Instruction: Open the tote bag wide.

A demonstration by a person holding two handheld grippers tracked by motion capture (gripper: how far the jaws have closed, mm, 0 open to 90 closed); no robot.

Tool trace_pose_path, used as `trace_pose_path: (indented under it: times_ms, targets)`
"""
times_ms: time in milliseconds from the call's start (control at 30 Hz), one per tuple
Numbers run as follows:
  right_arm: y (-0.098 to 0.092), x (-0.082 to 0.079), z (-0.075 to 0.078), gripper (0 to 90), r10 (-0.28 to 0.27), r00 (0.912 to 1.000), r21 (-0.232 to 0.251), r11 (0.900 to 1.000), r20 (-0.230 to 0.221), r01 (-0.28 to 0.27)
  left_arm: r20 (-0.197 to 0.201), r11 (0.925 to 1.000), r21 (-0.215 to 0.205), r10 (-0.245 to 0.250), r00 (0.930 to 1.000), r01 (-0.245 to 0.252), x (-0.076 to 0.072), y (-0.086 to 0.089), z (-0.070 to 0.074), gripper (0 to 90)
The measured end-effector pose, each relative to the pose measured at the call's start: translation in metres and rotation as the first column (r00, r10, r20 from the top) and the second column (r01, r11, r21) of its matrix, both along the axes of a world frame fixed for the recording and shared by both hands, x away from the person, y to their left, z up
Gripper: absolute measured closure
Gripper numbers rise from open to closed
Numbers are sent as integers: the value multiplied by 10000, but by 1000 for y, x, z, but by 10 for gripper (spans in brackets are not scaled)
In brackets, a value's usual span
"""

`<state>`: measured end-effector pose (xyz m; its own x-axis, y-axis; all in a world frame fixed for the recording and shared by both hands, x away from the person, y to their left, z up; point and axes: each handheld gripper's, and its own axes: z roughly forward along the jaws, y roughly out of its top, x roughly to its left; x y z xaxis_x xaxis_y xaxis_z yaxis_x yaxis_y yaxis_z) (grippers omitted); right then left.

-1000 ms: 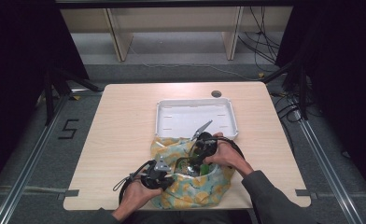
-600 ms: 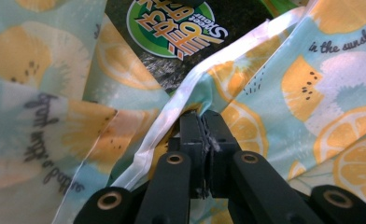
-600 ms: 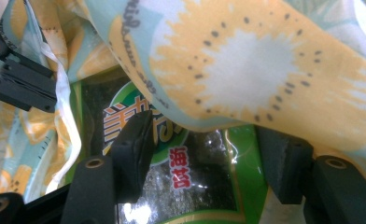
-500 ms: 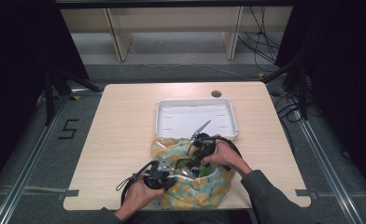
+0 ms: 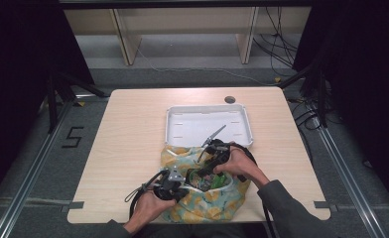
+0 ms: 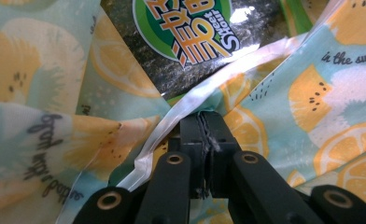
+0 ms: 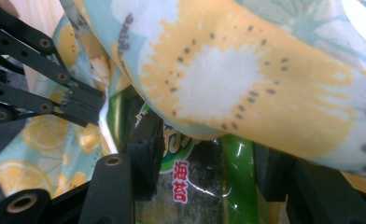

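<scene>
Fabric of a fruit-printed bag [image 6: 312, 93] is pinched between the pressed-together jaws of the left gripper [image 6: 202, 126], right at the bag's white-edged rim, so that the mouth is held open. Seen from above, the left gripper [image 5: 175, 181] lies at the near left of the bag [image 5: 207, 206], which is spread on the near edge of the wooden table [image 5: 133, 129]. The right gripper [image 5: 207, 168] is pushed into the bag's mouth from the right side, its jaws partly spread and just now closing. Between those jaws, in the right gripper view [image 7: 209, 177], a green snack packet [image 7: 195, 186] with red lettering is framed; whether the pads already press on it cannot be told, as the right pad is hidden behind a fold of the bag's cloth [image 7: 228, 79] draped over the gripper. In the left gripper view the same packet [image 6: 195, 32] is seen lying inside the bag, just beyond the pinched rim. The left gripper's black linkage [image 7: 41, 84] is visible at the left of the right gripper view, near the packet. A white tray [image 5: 175, 134] stands just beyond the bag, toward the far side of the table.
</scene>
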<state>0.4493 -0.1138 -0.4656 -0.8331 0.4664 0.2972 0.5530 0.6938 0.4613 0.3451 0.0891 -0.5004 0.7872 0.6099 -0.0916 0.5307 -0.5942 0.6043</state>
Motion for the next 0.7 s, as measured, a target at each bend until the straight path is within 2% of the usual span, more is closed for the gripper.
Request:
trace_pose_path:
  times_ms: [33,67,100,133,200,233,267,300,367,400,433,533,567,600,633,667,700]
  targets:
    - [0,-1,2,533,-135,9997,-58,9999,-185,134,-58,9999,-38,93,9999,-93,0,0,0,873]
    - [0,-2,2,537,-264,9991,112,9996,-322,267,-43,10000,-22,87,10000,-87,0,0,0,873]
    - [0,-2,2,537,-264,9991,112,9996,-322,267,120,9998,52,-194,9997,193,1,0,0,873]
    - [0,-1,3,548,-246,9988,261,9993,-423,257,59,9999,67,-81,10000,81,0,0,0,873]
    - [-1,-2,4,612,-187,9939,585,9980,-1083,252,121,10000,20,-63,9999,63,0,0,0,873]
    - [2,-5,6,637,-108,9894,597,9980,-1446,196,140,10000,41,-63,9999,62,1,-1,0,872]
    - [2,-5,6,637,-108,9894,597,9980,-1446,196,139,10000,39,-62,9999,61,1,0,0,872]
    - [6,-7,10,692,152,9948,662,9978,-1010,-85,160,10000,-21,58,9999,-58,0,0,0,869]
    - [6,-7,12,714,300,9925,758,9969,-1184,-211,129,10000,89,-7,9999,6,1,0,2,866]
    - [7,-10,15,726,139,9927,638,9979,-1196,-63,227,10000,52,-52,9997,51,1,1,2,863]
    - [8,-11,17,744,329,9953,652,9975,-908,-271,259,9999,98,-60,9996,57,1,1,4,846]
    - [7,-11,16,753,401,9962,596,9976,-775,-356,273,9999,-32,-131,9995,132,-2,1,9,795]
    - [7,-12,18,755,203,9948,572,9983,-998,-146,271,9995,-305,43,9996,-35,-5,1,15,762]
    - [6,-12,17,755,229,9956,614,9980,-911,-173,349,9990,-426,-88,9994,103,-8,1,22,737]
    - [6,-12,17,755,229,9956,614,9980,-911,-173,349,9990,-426,-88,9994,103,-8,1,22,714]
    - [4,-11,17,755,278,9960,670,9975,-852,-221,413,9977,-651,-154,9990,181,-14,2,33,691]
    - [4,-11,17,755,278,9960,670,9975,-852,-221,413,9977,-651,-154,9990,181,-14,2,33,678]
